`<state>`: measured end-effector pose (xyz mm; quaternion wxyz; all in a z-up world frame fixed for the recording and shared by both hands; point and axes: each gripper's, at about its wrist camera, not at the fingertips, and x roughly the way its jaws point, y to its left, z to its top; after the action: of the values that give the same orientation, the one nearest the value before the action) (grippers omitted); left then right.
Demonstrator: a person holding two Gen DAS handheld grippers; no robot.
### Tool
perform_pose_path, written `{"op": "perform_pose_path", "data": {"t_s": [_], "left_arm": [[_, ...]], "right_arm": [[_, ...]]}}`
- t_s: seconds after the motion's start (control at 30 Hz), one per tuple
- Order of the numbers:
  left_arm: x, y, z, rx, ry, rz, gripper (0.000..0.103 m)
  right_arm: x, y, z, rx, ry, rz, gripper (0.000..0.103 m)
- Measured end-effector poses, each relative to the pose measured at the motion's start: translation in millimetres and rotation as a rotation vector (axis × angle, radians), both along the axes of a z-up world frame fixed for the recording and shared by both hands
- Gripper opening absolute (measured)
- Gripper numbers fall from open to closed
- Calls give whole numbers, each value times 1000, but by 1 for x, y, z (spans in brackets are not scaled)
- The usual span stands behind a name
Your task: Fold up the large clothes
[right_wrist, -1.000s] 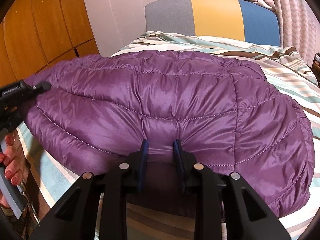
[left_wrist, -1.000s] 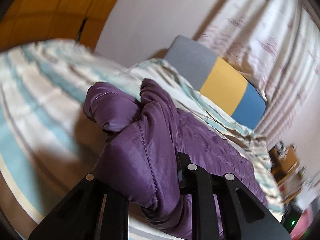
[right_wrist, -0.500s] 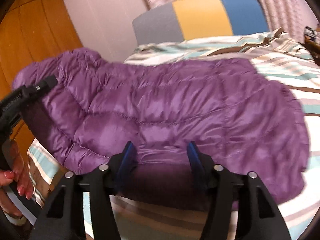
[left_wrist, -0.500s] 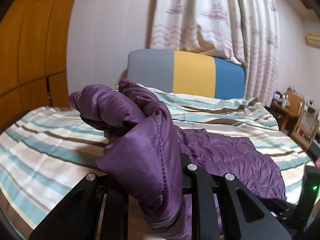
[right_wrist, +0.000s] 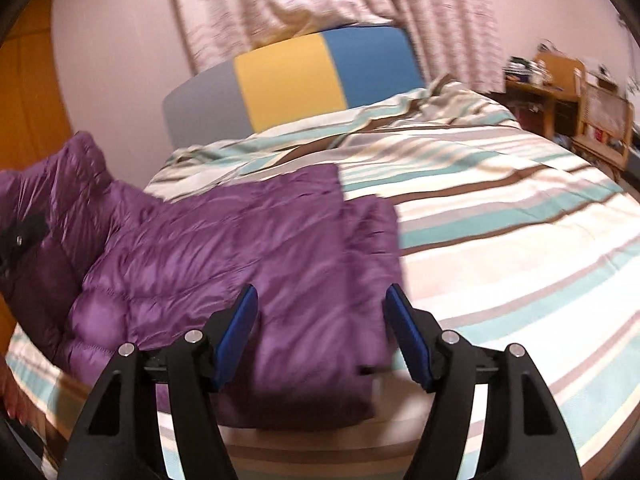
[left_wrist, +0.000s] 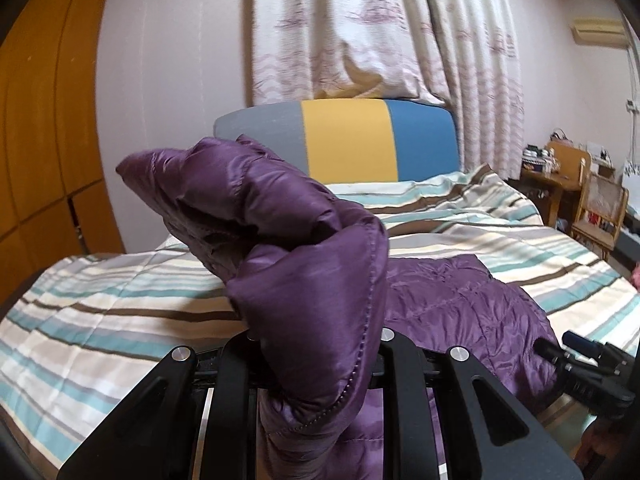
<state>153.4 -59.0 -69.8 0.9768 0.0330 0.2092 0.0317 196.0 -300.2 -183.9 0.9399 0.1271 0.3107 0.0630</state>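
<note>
Two grippers are seen over a bed (right_wrist: pixel 500 216) covered with a striped sheet. A bunched fold of a purple quilted jacket (left_wrist: pixel 312 280) is clamped between the jaws of the left gripper (left_wrist: pixel 316 360), which are nearly closed on the fabric; the gathered cloth is lifted above and ahead of those jaws, and the rest of the jacket trails down to the right of them onto the bed. In the right wrist view the jaws of the right gripper (right_wrist: pixel 320 320) are opening and stand well apart, and their blue pads (right_wrist: pixel 236 332) are not pressed on anything. The edge of the jacket (right_wrist: pixel 248 264) lies flat on the bed between and just ahead of these jaws, with its quilted body spread to the left of them and its far corner pointed toward the headboard. At the far left of that view the jacket is raised in a peak, where the black tip of the left gripper (right_wrist: pixel 28 228) is seen against the cloth. Beyond both pairs of jaws a headboard (left_wrist: pixel 344 144) in grey, yellow and blue panels is set against a pale wall, with patterned curtains (left_wrist: pixel 360 28) hung above it. To the right of the jaws, past the bed, wooden furniture (left_wrist: pixel 568 176) with small items on it is visible, too blurred to name.
</note>
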Motion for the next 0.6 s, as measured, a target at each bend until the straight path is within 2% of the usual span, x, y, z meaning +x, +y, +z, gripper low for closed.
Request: {"op": "perform_pose_path", "data": {"t_s": [0.1, 0.17, 0.3, 0.6], "left_arm": [[3, -13, -2, 43, 6, -23, 19], [5, -23, -5, 77, 11, -40, 19], [9, -37, -11, 112, 21, -65, 19], [17, -68, -24, 191, 43, -128, 19]], "right_arm": [[-4, -12, 5, -56, -3, -77, 69], [-8, -18, 7, -108, -6, -138, 75], [-7, -34, 7, -187, 8, -236, 75], [2, -62, -5, -107, 78, -300, 77]]}}
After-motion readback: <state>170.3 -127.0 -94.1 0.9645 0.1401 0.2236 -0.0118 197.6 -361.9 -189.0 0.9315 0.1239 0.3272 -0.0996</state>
